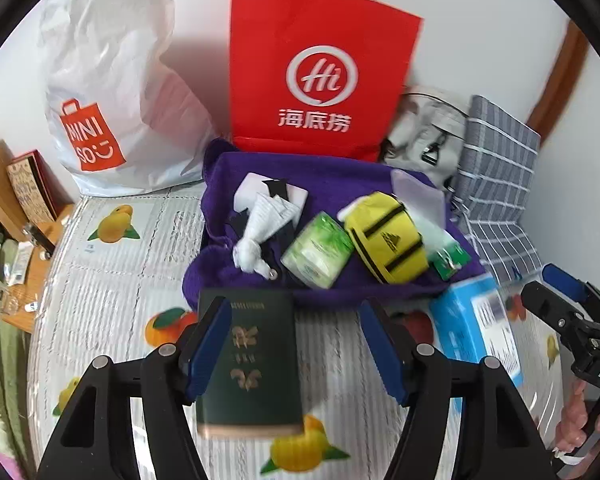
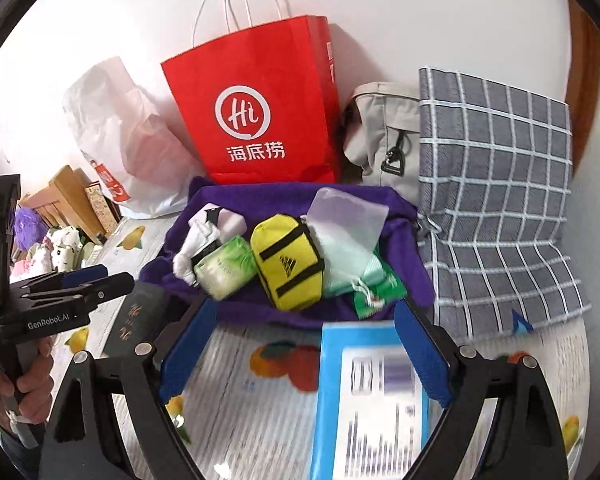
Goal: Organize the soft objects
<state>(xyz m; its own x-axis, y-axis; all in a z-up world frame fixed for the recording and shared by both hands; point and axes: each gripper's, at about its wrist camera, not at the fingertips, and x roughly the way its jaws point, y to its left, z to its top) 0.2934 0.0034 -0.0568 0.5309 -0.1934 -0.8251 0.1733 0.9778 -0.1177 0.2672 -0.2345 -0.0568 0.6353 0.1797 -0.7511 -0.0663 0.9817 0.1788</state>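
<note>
Blurred green booklet (image 1: 252, 364) hides fruit-print cloth (image 1: 112, 280).

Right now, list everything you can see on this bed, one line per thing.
purple cloth: one, purple, mid-bed, holding small items
yellow pouch: one, yellow, on cloth
green tissue pack: one, green-white, left of pouch
red paper bag: one, red, against wall
white Miniso bag: one, white, left of red bag
checked cloth: one, grey, right
green booklet: one, dark green, between left claw's pads
blue box: one, blue, between right claw's pads
left claw: open
right claw: open
</note>
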